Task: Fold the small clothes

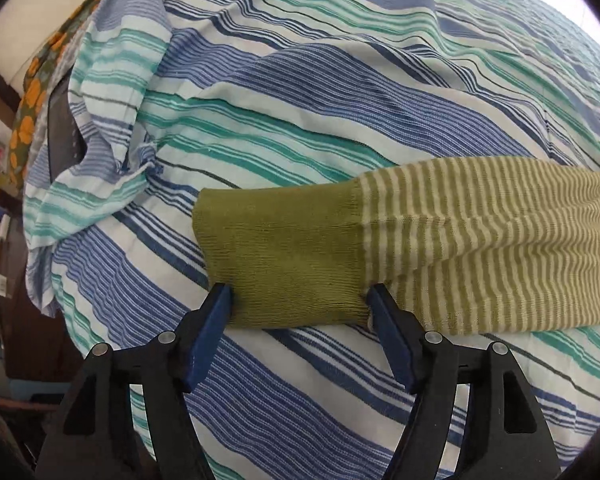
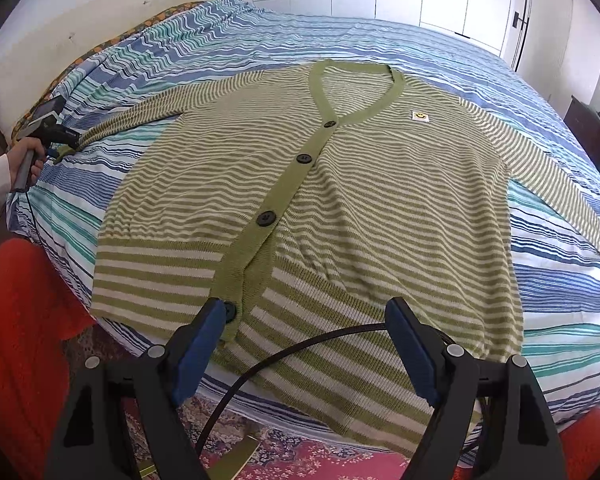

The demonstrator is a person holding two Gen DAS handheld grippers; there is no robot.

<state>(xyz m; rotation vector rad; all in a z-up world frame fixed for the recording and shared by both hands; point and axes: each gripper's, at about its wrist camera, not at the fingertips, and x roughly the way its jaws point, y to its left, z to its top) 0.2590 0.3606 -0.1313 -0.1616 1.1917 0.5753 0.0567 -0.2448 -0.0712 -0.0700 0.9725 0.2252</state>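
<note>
The left gripper [image 1: 300, 300] sits closest to its lens, its blue-padded tongs spread apart on either side of the solid olive cuff [image 1: 280, 256] of a sleeve, the pads at the cuff's edges without pinching it. The sleeve's long axis runs sideways across the left wrist view, cuff end pointing left. It belongs to a fine-knit cardigan [image 2: 340, 200] in olive and cream stripes, spread flat and buttoned, front up, on a bed [image 2: 560, 320] covered in wrinkled cloth with blue, teal and white stripes. The neckline points away from the right wrist camera, the broad-striped ribbed hem toward it. The right gripper [image 2: 306, 312] hangs above the hem, tongs wide apart, holding nothing.
</note>
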